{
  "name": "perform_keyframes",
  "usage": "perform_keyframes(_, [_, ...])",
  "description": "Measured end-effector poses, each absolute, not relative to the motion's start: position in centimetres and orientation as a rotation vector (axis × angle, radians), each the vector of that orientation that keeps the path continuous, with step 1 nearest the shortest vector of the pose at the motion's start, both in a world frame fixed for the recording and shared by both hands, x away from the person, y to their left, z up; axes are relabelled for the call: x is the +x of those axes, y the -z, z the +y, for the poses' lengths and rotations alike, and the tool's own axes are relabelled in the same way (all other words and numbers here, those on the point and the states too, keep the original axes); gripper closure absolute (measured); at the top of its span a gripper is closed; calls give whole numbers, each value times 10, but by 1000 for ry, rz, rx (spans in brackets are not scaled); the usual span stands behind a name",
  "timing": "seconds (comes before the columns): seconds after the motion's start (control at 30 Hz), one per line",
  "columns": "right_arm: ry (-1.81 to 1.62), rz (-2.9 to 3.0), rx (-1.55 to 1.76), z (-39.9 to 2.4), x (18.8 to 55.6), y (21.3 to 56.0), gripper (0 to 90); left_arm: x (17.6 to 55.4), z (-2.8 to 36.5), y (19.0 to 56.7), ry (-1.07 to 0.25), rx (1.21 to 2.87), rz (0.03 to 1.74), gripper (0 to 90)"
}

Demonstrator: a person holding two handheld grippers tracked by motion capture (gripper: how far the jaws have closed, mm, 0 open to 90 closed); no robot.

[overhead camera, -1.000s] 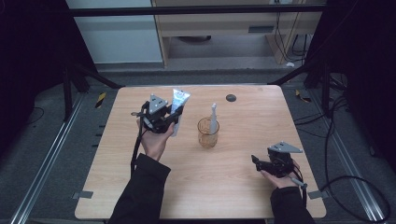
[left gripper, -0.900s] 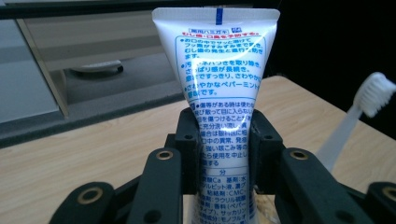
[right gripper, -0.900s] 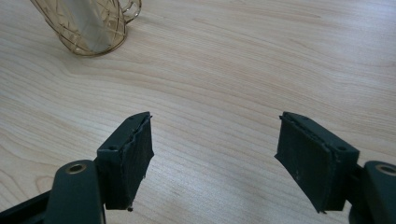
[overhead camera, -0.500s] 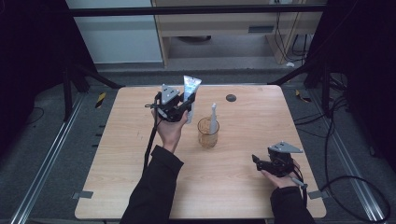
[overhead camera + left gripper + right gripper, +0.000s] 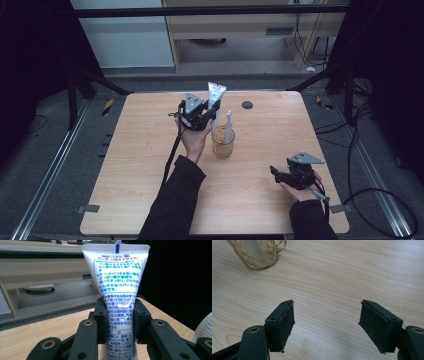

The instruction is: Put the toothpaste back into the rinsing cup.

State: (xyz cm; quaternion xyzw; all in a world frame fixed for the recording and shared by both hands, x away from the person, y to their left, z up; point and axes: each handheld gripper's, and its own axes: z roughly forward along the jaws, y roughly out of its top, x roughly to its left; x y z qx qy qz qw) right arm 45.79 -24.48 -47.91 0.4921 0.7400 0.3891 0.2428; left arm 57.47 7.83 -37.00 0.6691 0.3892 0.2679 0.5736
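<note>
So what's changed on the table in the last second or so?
The left gripper, shut on the toothpaste tube, has carried it rightward across the table to just beside the amber cup. The cup with the white item in it and the open right gripper stayed put.

A light wooden table [image 5: 140,165] is seen from above. On it, at about 1 o'clock from its centre, a small dark round disc [image 5: 247,105] is set near the far edge. Grey tape tabs are fixed at the near corners, at 7 o'clock [image 5: 88,208] and 5 o'clock [image 5: 338,208]. Yellow-and-black striped markers are laid on the grey floor at 10 o'clock [image 5: 108,106] and 2 o'clock [image 5: 324,103]. A metal rail [image 5: 50,175] is run along the floor at 9 o'clock, and black cables [image 5: 380,195] are looped at 4 o'clock. A wooden desk [image 5: 240,30] is placed at 12 o'clock, with a white panel [image 5: 120,40] at 11 o'clock.
</note>
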Motion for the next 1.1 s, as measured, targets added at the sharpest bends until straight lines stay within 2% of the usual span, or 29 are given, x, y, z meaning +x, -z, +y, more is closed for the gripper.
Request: perform_keyframes(1.1, [-1052,2038,1334,-243,458,480,276,582,57,411,-547,1637,898,686])
